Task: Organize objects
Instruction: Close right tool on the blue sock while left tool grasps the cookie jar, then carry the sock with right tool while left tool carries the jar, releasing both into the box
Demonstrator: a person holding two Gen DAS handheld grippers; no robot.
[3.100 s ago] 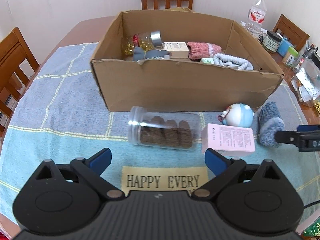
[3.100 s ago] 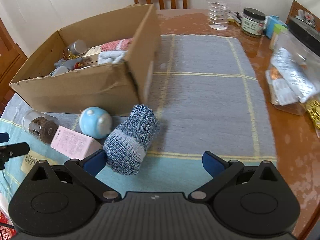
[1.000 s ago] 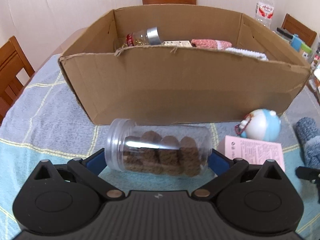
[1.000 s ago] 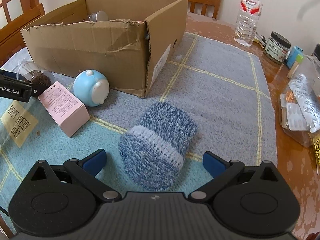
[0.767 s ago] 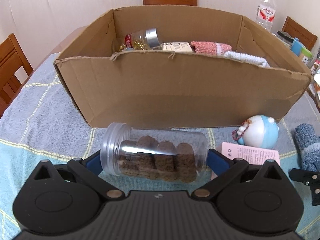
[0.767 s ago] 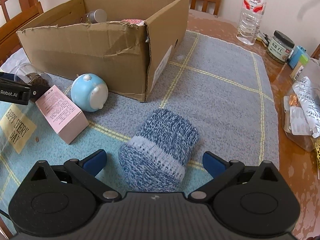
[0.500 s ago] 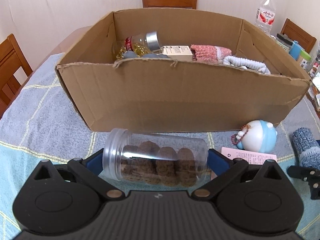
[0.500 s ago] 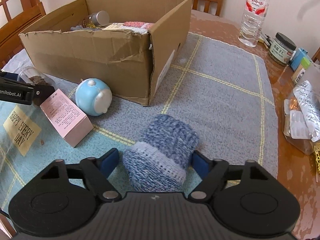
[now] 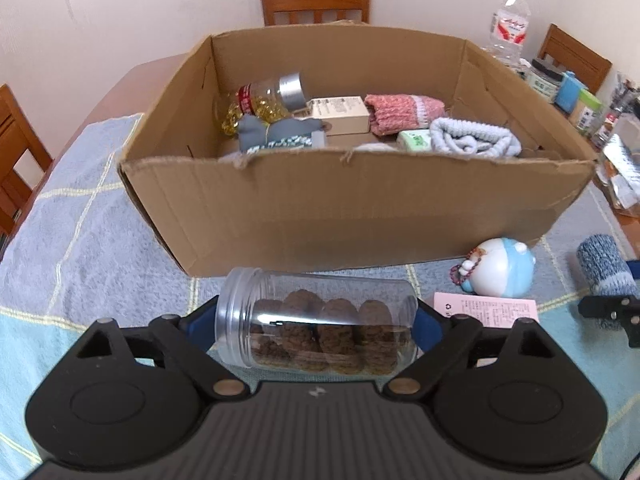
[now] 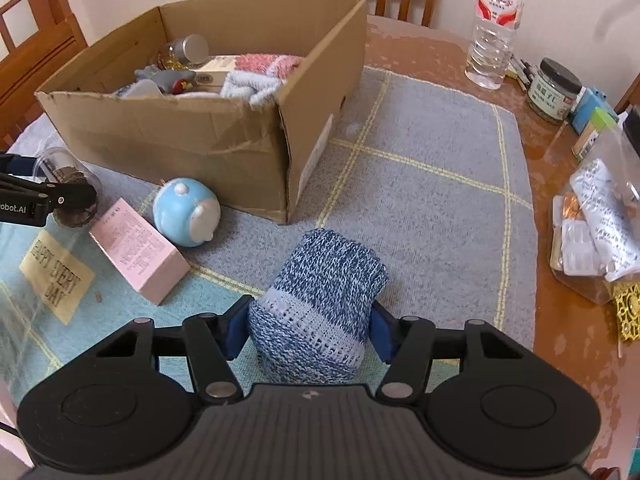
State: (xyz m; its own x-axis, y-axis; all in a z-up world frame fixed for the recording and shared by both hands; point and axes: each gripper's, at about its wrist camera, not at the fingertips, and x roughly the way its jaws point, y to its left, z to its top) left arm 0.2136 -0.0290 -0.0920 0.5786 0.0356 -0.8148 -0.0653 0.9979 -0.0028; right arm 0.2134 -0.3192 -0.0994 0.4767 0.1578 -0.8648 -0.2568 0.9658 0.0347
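Left tongs (image 9: 314,326) clenched on a clear jar (image 9: 316,318) of brown cookies, jar lying sideways, lifted in front of the cardboard box (image 9: 360,204). Right tongs (image 10: 308,330) squeezed tight on a rolled blue sock (image 10: 320,304), just over the blue cloth (image 10: 432,184) on the table (image 10: 568,320).

From the left view: straight down into the box, with a jar of yellow bits (image 9: 260,98), a pink sock (image 9: 404,112) and a pale sock (image 9: 476,140) inside.

Only from the right view: a bag of pill packs (image 10: 596,224) at the table edge, and a yellow tag (image 10: 56,276) with "HAPPY EVERY DAY".

In both: a pink box (image 10: 138,250) and a round blue toy (image 10: 186,212) lying on the cloth near the cardboard box. Water bottle (image 10: 494,24) standing far back.
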